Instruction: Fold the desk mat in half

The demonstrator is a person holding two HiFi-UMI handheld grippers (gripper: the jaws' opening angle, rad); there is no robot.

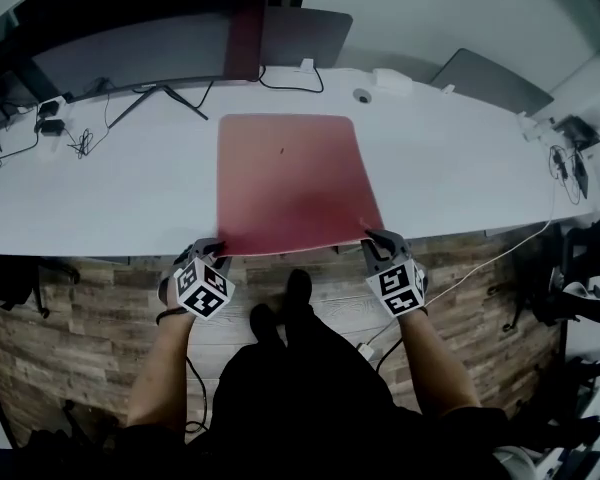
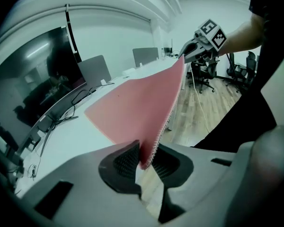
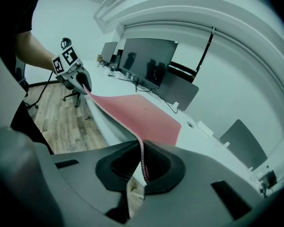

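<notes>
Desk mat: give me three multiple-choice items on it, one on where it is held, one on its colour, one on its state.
1. Where do the left claw and the right claw grip the desk mat?
A. at its two near corners
B. at its two far corners
C. at the middle of its side edges

2. What colour is its top?
A. blue
B. red
C. black

3. How does its near edge lie relative to the desk?
A. flat on it
B. raised off it
C. folded over onto the far half

Key:
1 A: the head view shows one claw at each near corner.
2 B: every view shows a red top.
3 B: both gripper views show the edge rising from the desk up to the claws.
</notes>
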